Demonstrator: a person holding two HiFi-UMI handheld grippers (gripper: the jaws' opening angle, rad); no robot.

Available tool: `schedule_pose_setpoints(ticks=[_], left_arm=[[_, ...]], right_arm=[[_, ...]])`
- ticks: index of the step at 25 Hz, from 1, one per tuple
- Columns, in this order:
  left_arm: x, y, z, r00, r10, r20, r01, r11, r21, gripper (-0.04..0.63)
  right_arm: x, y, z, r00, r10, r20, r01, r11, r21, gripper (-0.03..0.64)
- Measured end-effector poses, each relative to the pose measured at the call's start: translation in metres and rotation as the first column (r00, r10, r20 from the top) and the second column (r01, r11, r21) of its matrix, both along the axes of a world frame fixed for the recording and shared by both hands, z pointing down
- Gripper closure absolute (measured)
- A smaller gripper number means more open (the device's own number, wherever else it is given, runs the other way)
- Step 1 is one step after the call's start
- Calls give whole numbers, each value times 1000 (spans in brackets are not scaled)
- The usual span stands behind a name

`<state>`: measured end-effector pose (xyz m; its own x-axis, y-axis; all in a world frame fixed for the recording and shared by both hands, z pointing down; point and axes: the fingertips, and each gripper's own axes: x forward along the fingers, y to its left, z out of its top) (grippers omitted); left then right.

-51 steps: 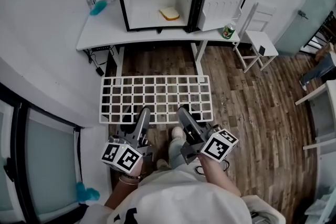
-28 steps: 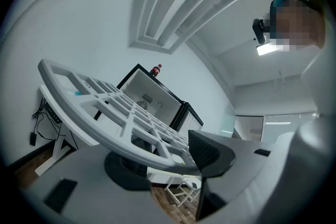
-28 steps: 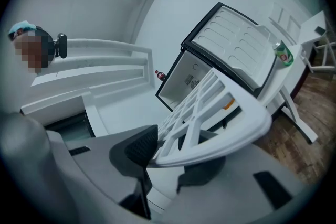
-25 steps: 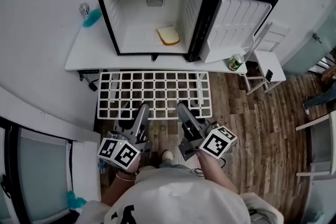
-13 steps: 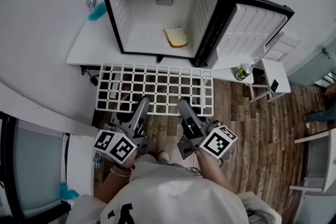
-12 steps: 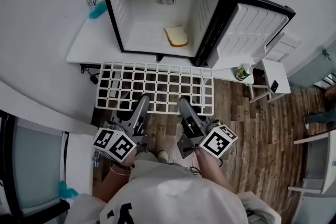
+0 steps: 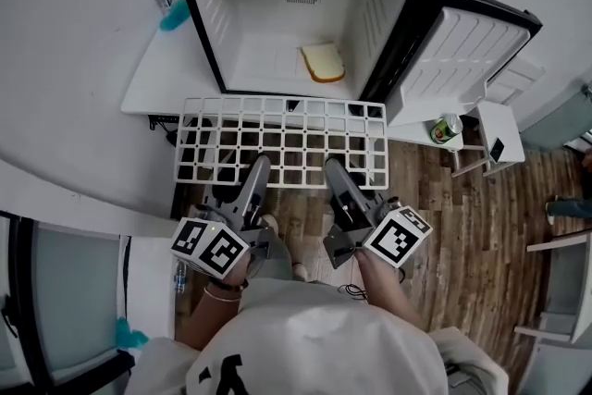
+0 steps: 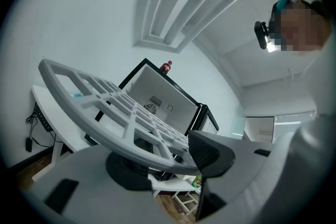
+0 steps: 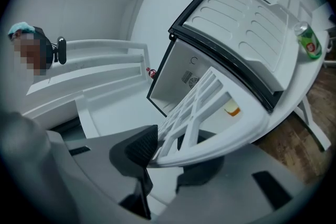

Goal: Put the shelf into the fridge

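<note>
A white grid shelf (image 7: 283, 141) hangs flat in the air in front of the open black mini fridge (image 7: 305, 18). My left gripper (image 7: 257, 171) is shut on the shelf's near rim at the left, my right gripper (image 7: 336, 173) on the same rim at the right. In the left gripper view the shelf (image 8: 121, 115) is pinched between the pads, with the fridge (image 8: 160, 102) beyond. The right gripper view shows the shelf (image 9: 197, 113) clamped too, pointing at the fridge (image 9: 220, 65). A slice of bread (image 7: 323, 62) lies on the fridge floor.
The fridge stands on a white table (image 7: 162, 79) with its door (image 7: 460, 51) swung open to the right. A green can (image 7: 450, 129) stands on the table near the door. A teal brush (image 7: 174, 13) lies at the table's left. A white chair (image 7: 504, 116) is at the right.
The shelf, held in both grippers, has come closer to the fridge; its far edge now reaches the table's front edge below the fridge opening. The view has shifted nearer the fridge.
</note>
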<state>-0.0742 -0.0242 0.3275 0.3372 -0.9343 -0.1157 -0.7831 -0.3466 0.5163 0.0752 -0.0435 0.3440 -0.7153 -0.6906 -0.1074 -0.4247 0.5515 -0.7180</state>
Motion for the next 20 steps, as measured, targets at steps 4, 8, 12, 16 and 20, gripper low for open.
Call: schedule_pose_setpoints(ticks=[4, 8, 12, 16, 20], left_arm=[[-4, -28, 1, 999, 44, 3, -44, 999, 2, 388], [-11, -55, 2, 998, 60, -4, -60, 998, -3, 388], [-19, -86, 0, 997, 75, -10, -75, 997, 1, 388], [-24, -109, 1, 996, 92, -14, -92, 996, -1, 388], [-28, -127, -2, 994, 107, -15, -107, 994, 2, 388]], right_arm=[[-5, -26, 0, 1000, 23, 4, -23, 1000, 2, 488], [-12, -53, 0, 999, 34, -3, -34, 999, 2, 488], [-18, -81, -4, 998, 55, -1, -55, 998, 11, 488], [-23, -101, -3, 997, 73, 2, -73, 997, 6, 488], [-27, -118, -8, 996, 84, 6, -84, 996, 10, 488]])
